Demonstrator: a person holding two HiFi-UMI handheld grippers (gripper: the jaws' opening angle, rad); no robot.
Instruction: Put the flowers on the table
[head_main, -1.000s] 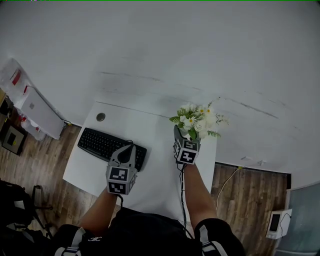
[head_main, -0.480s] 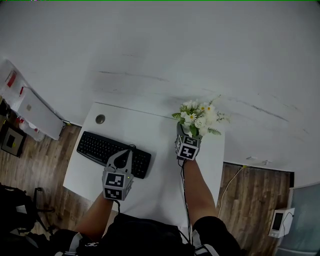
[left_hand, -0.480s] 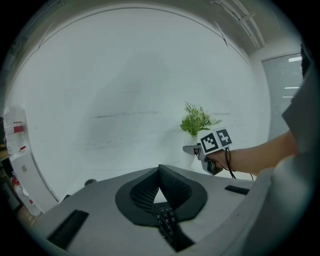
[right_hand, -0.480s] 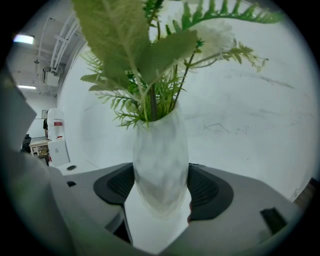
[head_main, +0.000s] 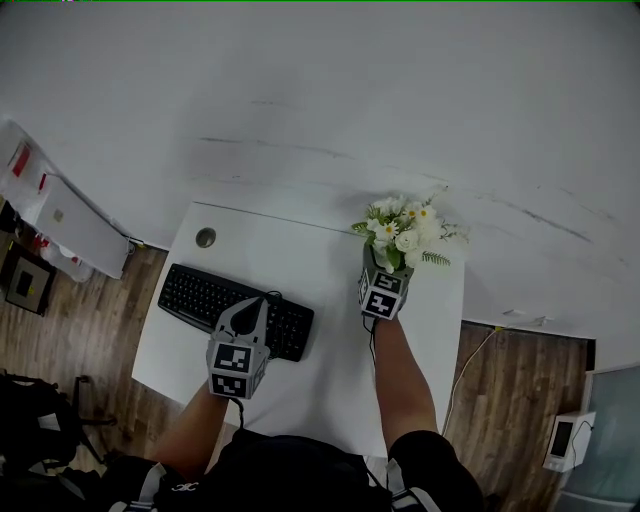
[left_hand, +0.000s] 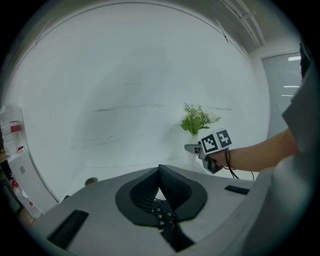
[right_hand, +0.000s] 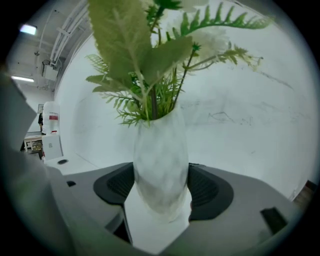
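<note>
White flowers with green leaves (head_main: 404, 228) stand in a pale frosted vase (right_hand: 161, 165). My right gripper (head_main: 385, 264) is shut on the vase's body, its dark pads on either side, upright over the back right part of the white table (head_main: 320, 265). Whether the vase's base touches the tabletop I cannot tell. In the left gripper view the flowers (left_hand: 197, 120) and the right gripper (left_hand: 199, 148) show at the right. My left gripper (head_main: 256, 306) hovers over the right end of the black keyboard (head_main: 205, 295); its jaws meet at the tips and hold nothing.
A round cable hole (head_main: 205, 237) is in the table's back left corner. A white wall rises right behind the table. A white cabinet (head_main: 70, 225) stands on the wooden floor at the left, and a cable (head_main: 468, 362) hangs off the table's right side.
The right gripper with the vase has drifted slightly right and farther back in the view. The left gripper stays over the keyboard's right end.
</note>
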